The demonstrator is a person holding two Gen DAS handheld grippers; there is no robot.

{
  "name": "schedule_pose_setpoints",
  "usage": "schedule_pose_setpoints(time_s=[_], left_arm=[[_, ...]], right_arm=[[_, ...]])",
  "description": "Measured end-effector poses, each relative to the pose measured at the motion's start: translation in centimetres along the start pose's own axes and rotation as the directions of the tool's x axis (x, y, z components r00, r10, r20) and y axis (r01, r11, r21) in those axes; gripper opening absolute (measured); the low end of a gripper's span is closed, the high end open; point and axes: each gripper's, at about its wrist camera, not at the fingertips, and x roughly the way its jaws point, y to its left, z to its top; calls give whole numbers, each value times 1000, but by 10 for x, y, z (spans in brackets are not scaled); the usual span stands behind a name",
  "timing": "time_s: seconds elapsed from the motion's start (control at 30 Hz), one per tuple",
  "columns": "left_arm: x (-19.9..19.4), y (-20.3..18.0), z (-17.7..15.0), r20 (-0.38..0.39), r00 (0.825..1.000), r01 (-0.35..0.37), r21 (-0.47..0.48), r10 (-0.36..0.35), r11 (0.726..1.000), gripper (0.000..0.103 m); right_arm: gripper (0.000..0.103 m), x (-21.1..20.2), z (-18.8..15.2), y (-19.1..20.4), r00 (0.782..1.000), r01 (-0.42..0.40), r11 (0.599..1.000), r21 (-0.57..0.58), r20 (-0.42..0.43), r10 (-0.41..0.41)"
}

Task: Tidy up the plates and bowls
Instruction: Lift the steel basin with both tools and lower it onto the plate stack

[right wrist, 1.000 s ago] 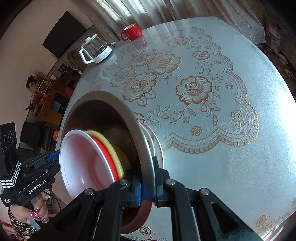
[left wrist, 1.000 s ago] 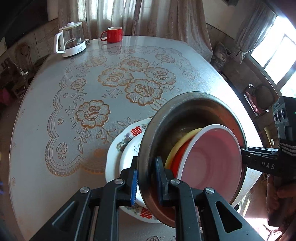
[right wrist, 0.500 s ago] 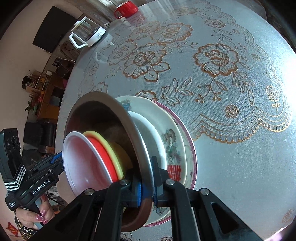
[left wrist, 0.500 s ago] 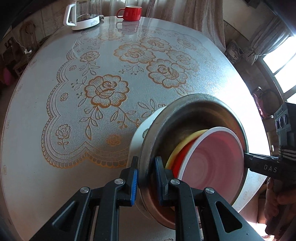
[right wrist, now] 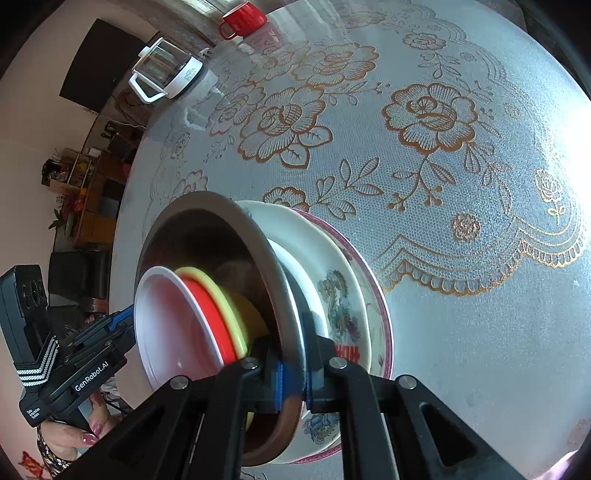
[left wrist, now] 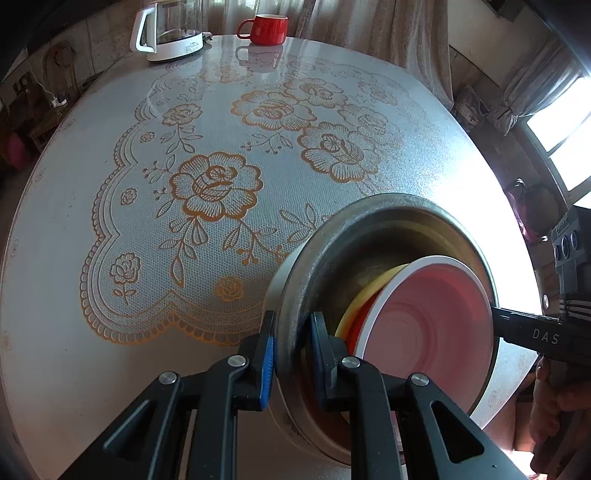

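A large metal bowl (left wrist: 373, 229) holds nested bowls: a pink one with a white rim (left wrist: 432, 325), a red one and a yellow one (right wrist: 225, 295). My left gripper (left wrist: 291, 350) is shut on the metal bowl's near rim. My right gripper (right wrist: 293, 373) is shut on the opposite rim (right wrist: 273, 280). The bowl sits over a stack of decorated white plates (right wrist: 343, 295) on the table; whether it touches them is hidden. In the left wrist view only a white plate edge (left wrist: 275, 288) shows behind the bowl.
The round table (left wrist: 110, 221) has a lace floral cover. A glass kettle (left wrist: 170, 29) and a red mug (left wrist: 264, 29) stand at the far edge. Both show in the right wrist view, the kettle (right wrist: 166, 70) beside the mug (right wrist: 242, 18). Curtains and a window lie beyond.
Both grippers have carried the metal bowl with its nested bowls down and over the plate stack. The plates are now mostly hidden behind the bowl in the left view.
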Motion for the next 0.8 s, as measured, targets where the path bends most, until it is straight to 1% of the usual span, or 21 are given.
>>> schedule_pose_setpoints(time_s=[0.13, 0.27, 0.37, 0.43, 0.57, 0.7, 0.8], left_arm=[[-2, 0, -4, -3, 1000, 0, -14, 0, 1000, 16], [-5, 0, -11, 6, 1000, -2, -12, 2, 1000, 17], [-8, 2, -13, 10, 1000, 4, -15, -4, 1000, 20], [-8, 3, -16, 5, 1000, 8, -19, -8, 1000, 20], [-10, 3, -20, 8, 1000, 11, -24, -10, 1000, 20], [-11, 1, -21, 12, 1000, 12, -17, -12, 1000, 19], [-12, -1, -19, 19, 1000, 8, -8, -7, 1000, 19]], right_arm=[[8, 0, 1, 0, 1000, 1, 1000, 19, -3, -1], [10, -7, -7, 1, 1000, 14, 1000, 21, 8, -14], [11, -10, -12, -3, 1000, -4, 999, 44, 22, 3], [11, -12, -17, -4, 1000, -15, 999, 50, 28, 14], [11, -13, -26, -1, 999, -12, 1000, 28, 36, 11], [11, -12, -28, -4, 999, -24, 997, 80, 46, 20], [11, -11, -29, -3, 998, -22, 996, 91, 56, 17]])
